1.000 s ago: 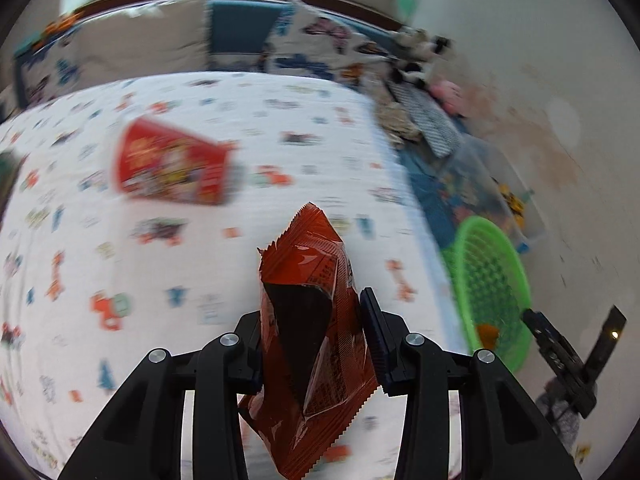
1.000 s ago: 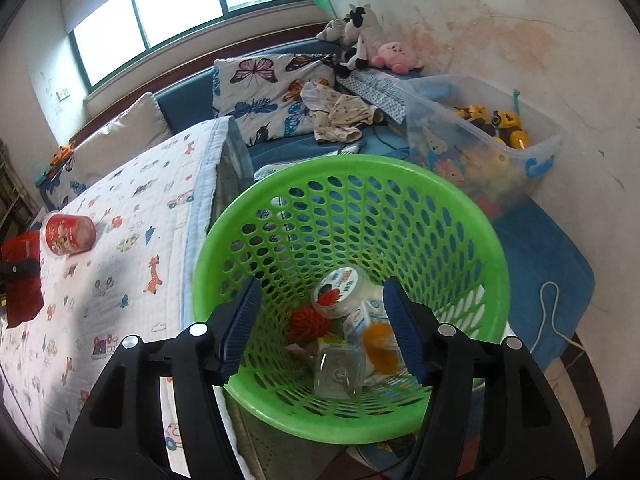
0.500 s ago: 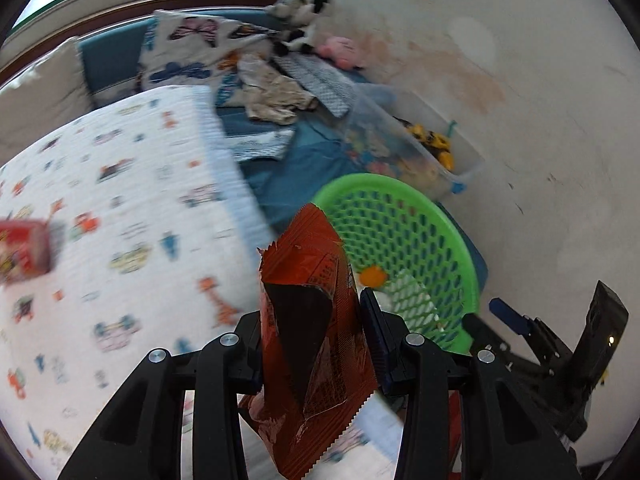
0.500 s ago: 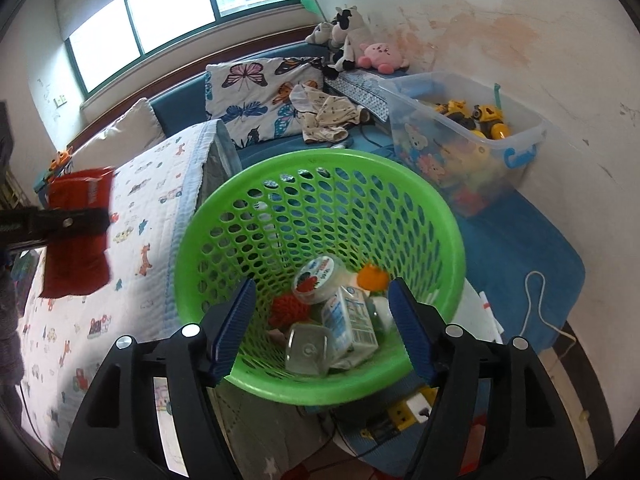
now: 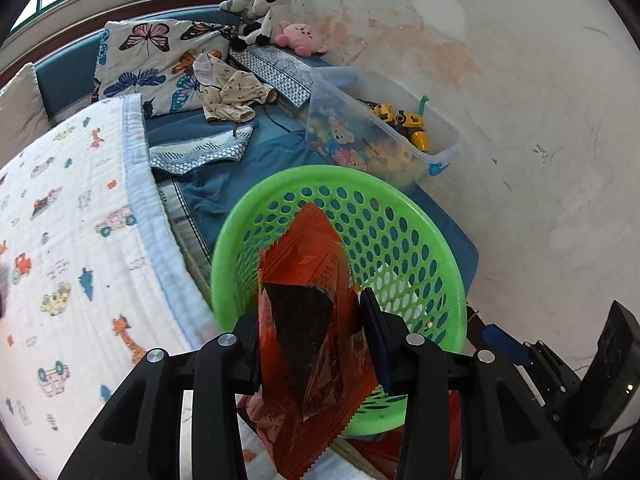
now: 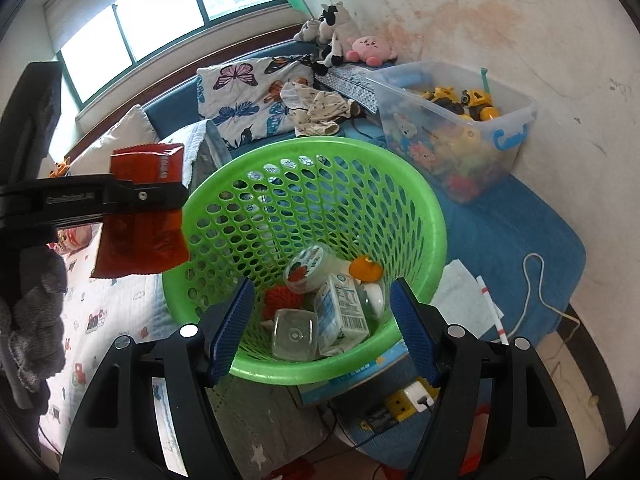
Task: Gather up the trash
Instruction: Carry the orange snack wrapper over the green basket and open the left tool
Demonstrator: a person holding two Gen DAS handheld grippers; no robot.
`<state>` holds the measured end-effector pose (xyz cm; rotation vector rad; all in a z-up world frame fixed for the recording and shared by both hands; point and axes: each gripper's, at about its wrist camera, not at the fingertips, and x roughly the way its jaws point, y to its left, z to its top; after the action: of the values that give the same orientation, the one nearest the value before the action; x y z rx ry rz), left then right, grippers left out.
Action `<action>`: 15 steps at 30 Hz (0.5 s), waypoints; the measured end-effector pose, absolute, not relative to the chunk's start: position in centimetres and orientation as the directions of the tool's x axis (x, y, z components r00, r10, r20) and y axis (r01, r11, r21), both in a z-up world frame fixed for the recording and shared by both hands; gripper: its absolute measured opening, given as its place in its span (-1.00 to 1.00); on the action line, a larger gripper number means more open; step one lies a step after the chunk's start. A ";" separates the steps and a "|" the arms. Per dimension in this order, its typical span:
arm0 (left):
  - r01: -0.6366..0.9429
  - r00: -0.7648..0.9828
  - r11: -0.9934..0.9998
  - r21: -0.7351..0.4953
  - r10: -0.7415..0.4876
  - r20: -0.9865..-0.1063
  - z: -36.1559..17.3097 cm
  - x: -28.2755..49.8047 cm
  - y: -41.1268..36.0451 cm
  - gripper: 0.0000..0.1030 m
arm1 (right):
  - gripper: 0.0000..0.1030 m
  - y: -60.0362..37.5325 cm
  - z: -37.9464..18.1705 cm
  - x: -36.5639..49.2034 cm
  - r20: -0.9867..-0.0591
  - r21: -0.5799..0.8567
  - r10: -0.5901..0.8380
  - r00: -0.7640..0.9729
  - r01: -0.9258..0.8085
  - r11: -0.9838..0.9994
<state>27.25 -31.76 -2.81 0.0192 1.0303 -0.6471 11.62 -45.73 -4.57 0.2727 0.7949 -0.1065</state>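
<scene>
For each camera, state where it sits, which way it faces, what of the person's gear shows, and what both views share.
Left wrist: sits on the left tongs, looking down over the green basket beside the bed; its tongs grip a red wrapper.
Right wrist: sits on the right tongs, open and empty, looking down into the basket at the trash; the left tongs show at left.
Shared: basket, wrapper, toy bin, butterfly pillow.

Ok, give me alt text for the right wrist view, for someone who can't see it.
Open right gripper above a green basket holding a milk carton, clear jar and other trash. At left, the left gripper holds a red wrapper beside the basket's rim, over a printed blanket; a toy bin sits behind.
</scene>
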 end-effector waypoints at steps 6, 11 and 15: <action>0.509 0.347 0.821 -0.258 -0.470 -0.812 -3.9 27.5 -32.5 0.07 | 0.37 -46.1 -4.7 11.3 -0.719 0.202 0.002 0.695 0.206 0.958; 0.508 0.360 0.821 -0.259 -0.476 -0.802 -4.0 27.2 -32.2 0.37 | 0.37 -46.0 -4.8 11.0 -0.719 0.204 0.002 0.695 0.208 0.957; 0.511 0.369 0.817 -0.266 -0.488 -0.791 -3.7 26.8 -31.7 0.46 | 0.37 -45.9 -4.8 10.9 -0.719 0.205 0.005 0.695 0.205 0.957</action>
<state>26.84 -31.68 -3.71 0.0262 1.0059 -0.6412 10.94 -45.92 -4.80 0.2802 0.7970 -0.1135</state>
